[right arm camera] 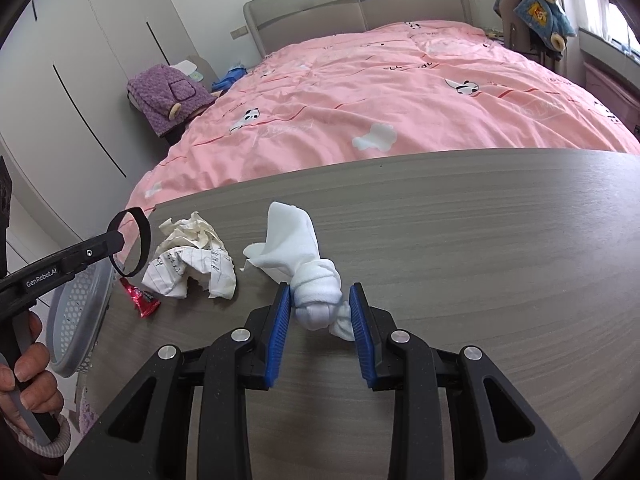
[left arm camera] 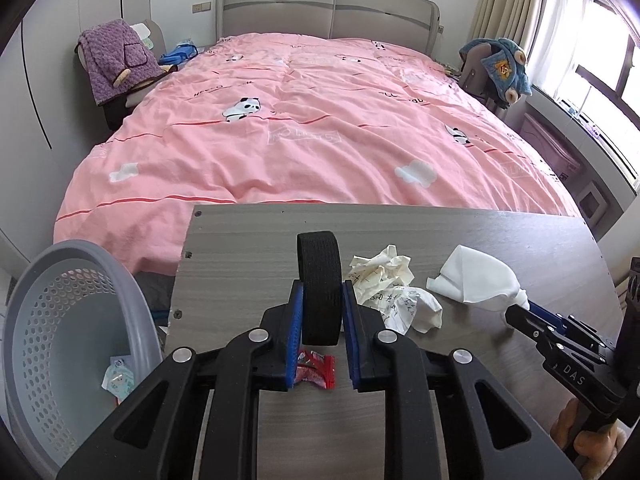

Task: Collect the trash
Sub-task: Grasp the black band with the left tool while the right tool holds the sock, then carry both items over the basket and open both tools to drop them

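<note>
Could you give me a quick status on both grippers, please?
Left gripper shut on black band. Right gripper shut on white sock. Crumpled paper, red wrapper remain.

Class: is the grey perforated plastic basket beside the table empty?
No: the grey perforated plastic basket already holds a small pale wrapper at its bottom.

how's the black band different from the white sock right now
The black band is a dark open loop standing on edge; the white sock is pale, knotted into a lump with a loose flap. The band is clamped in the left gripper, the sock in the right gripper. Both are soft fabric, held at the table.
</note>
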{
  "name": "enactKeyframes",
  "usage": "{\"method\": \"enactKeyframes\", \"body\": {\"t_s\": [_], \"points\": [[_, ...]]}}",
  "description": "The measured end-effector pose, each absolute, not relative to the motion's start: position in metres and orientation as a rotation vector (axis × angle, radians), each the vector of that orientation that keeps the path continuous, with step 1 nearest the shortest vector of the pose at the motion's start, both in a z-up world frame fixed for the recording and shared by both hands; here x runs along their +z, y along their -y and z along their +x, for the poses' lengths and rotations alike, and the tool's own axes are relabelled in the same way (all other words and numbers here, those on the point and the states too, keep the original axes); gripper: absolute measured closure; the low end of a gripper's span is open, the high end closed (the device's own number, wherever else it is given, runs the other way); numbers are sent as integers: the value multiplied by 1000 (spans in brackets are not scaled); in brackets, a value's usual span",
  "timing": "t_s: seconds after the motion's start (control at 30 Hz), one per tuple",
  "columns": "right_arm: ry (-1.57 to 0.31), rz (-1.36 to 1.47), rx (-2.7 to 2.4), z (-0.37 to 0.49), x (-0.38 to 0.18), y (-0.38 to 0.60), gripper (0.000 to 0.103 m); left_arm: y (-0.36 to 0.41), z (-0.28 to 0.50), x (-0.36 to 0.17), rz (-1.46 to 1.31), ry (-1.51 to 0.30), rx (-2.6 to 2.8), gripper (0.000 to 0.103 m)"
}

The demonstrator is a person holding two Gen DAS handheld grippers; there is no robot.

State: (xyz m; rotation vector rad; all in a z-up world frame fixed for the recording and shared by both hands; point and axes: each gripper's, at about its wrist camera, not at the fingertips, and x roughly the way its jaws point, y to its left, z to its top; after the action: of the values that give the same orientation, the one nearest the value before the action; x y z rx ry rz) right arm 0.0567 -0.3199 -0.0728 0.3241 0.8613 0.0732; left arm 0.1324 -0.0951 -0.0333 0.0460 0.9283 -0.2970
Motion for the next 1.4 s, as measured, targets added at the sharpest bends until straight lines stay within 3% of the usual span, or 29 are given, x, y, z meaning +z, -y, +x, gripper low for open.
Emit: {"method": "enactKeyframes", "body": {"t_s": [1.4], "points": [[-825, 278, 220, -12, -37, 224, 76, 12, 37, -28, 39, -902, -225, 84]]}}
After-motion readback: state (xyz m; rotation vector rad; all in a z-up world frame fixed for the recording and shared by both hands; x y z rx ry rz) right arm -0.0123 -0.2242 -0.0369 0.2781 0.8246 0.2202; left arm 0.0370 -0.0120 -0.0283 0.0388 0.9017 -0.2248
